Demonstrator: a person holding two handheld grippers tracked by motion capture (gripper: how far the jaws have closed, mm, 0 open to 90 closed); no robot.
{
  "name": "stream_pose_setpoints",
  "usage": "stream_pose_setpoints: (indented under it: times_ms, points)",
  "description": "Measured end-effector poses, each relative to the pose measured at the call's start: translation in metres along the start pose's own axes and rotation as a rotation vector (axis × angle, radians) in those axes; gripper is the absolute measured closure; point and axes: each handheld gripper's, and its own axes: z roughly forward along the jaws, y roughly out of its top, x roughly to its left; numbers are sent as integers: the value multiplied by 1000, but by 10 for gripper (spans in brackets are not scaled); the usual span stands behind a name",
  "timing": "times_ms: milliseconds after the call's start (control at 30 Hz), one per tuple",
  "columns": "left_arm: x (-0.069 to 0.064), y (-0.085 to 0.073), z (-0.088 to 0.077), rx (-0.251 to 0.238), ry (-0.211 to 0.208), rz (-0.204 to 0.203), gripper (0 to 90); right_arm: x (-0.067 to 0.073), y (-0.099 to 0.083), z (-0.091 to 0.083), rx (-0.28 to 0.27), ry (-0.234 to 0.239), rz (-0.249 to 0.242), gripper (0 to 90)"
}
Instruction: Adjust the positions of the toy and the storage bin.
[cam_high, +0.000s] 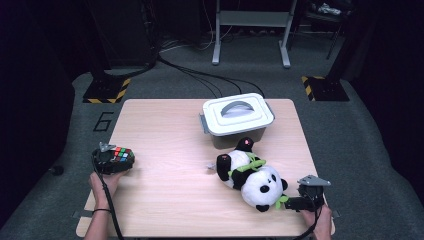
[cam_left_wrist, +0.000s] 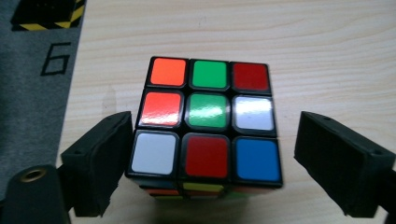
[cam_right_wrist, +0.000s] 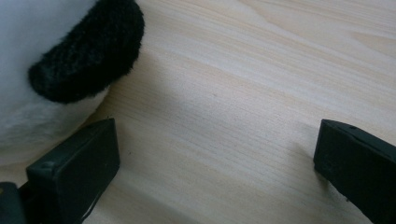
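The Rubik's cube (cam_left_wrist: 208, 123) sits on the pale wooden surface (cam_high: 165, 130) at its left edge, towards the near side, and the left gripper (cam_high: 114, 161) is at it. In the left gripper view the cube lies between the two black fingers (cam_left_wrist: 100, 163). The left finger stands just beside the cube's near left corner, so close that contact cannot be ruled out, while the right finger stands clearly apart from the cube's right side, with bare wood showing in the gap. The fingers are spread and do not clamp the cube. The cube's top face shows orange, green and red in the far row, orange-red, green and white in the middle row, and white, red and blue in the near row.

The right gripper (cam_high: 295, 202) rests at the near right of the surface, just beside the head of a plush panda (cam_high: 255, 182) that lies on its back. Its fingers (cam_right_wrist: 74, 168) are wide apart with only wood between them; the panda's black ear is close to the left one. A white lidded storage box (cam_high: 237, 117) stands at the far side, just beyond the panda's feet.
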Motion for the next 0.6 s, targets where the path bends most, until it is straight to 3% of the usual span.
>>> stream_pose_setpoints:
  times_ms: [367,600]
  points:
    - [-18,4,-31,-23,-39,67,88,0,0,0,0,0,0,0]
    - [-22,3,-37,-38,-39,59,81,0,0,0,0,0,0,0]
